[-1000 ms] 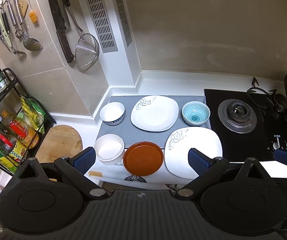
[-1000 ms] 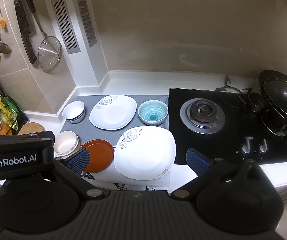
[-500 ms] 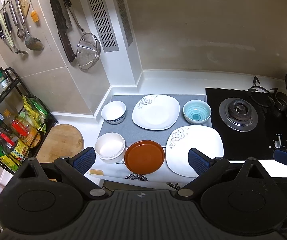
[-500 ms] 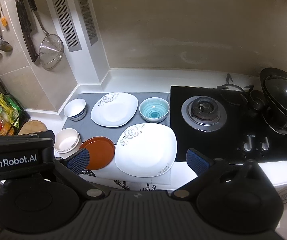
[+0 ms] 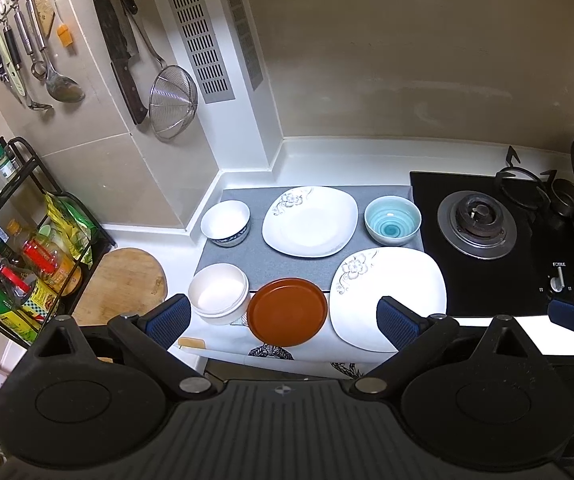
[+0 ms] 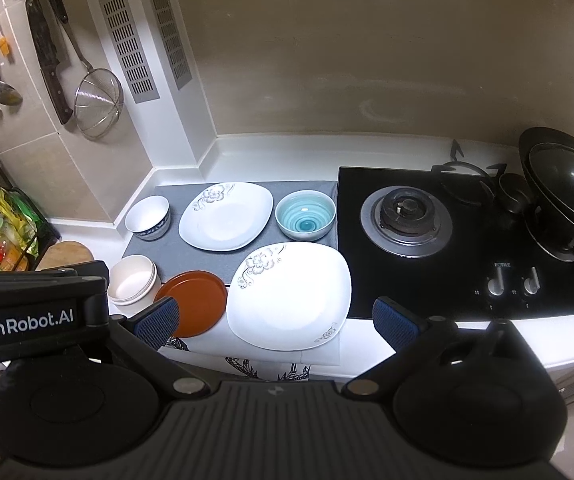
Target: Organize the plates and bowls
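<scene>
Both wrist views drift slightly versus one second ago: crockery sits a touch lower and further right in frame now, so both grippers have pulled back a little; no dish has shifted on the counter.

Layout, left wrist view: six pieces grouped on or around the grey mat (image 5: 307, 264), centre of frame.
- Back row: blue-patterned white bowl (image 5: 225, 223) at left, floral square plate (image 5: 310, 221) in the middle, teal spiral bowl (image 5: 392, 220) at right, just beside the gas hob (image 5: 477, 224).
- Front row: cream bowl (image 5: 218, 293) at left, brown round plate (image 5: 286, 311) in the middle with its near edge past the counter lip, larger floral square plate (image 5: 391, 296) at right.

Judgement: pieces are laid out singly, nothing nested, so sorting has not begun; like shapes probably get stacked together.

Tools:
- Left gripper (image 5: 283, 320): jaws spread wide, nothing between them, hovering short of the counter edge, brown plate framed between the pads.
- Right gripper (image 6: 275, 320): also spread wide and empty, touching nothing, with the large plate (image 6: 291, 296) between its pads.

Lidded wok (image 6: 563, 192) at right edge, off the work area.
</scene>
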`<move>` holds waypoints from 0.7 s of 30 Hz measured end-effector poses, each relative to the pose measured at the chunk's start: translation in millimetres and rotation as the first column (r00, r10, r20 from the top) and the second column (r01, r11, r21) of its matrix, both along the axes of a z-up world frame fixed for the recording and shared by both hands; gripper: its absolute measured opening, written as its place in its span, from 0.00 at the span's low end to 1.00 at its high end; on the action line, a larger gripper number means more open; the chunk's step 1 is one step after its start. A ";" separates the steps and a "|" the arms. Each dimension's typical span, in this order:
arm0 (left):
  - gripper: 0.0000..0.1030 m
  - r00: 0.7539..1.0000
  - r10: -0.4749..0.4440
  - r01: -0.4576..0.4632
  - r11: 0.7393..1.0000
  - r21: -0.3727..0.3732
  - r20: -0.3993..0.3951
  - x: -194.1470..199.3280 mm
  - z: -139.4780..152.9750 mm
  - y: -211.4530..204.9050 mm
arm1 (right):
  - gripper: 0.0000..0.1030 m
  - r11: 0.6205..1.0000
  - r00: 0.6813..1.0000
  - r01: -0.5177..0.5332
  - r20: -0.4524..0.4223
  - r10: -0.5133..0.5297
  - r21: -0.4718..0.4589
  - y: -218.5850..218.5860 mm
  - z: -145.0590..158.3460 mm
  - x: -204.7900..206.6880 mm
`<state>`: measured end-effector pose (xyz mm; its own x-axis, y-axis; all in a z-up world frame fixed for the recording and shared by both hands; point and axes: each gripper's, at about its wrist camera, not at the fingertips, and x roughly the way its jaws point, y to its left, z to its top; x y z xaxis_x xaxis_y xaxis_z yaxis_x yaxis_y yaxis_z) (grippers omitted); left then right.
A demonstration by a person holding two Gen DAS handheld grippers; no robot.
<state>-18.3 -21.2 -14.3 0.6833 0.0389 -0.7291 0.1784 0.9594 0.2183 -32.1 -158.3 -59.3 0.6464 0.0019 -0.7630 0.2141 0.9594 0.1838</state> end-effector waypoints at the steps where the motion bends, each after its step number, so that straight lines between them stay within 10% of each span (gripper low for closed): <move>1: 0.97 1.000 -0.001 0.001 1.000 0.000 -0.002 0.7 -0.2 -0.2 | 1.00 1.000 1.000 0.000 0.000 0.000 0.000 -0.3 -0.4 0.6; 13: 0.99 0.999 0.011 -0.010 1.000 0.018 -0.031 19.3 -12.5 -3.3 | 1.00 1.000 1.000 -0.010 -0.028 0.010 0.012 -4.9 -15.6 17.3; 21: 1.00 0.995 -0.061 0.056 0.997 -0.062 -0.084 63.6 -76.5 2.1 | 1.00 1.000 0.995 0.000 -0.098 0.002 0.018 -8.4 -75.6 52.3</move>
<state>45.2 -19.1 -90.8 0.6179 -0.0443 -0.7850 0.2504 0.9575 0.1431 20.2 -166.7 -134.9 0.5682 0.0168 -0.8227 0.2314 0.9562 0.1794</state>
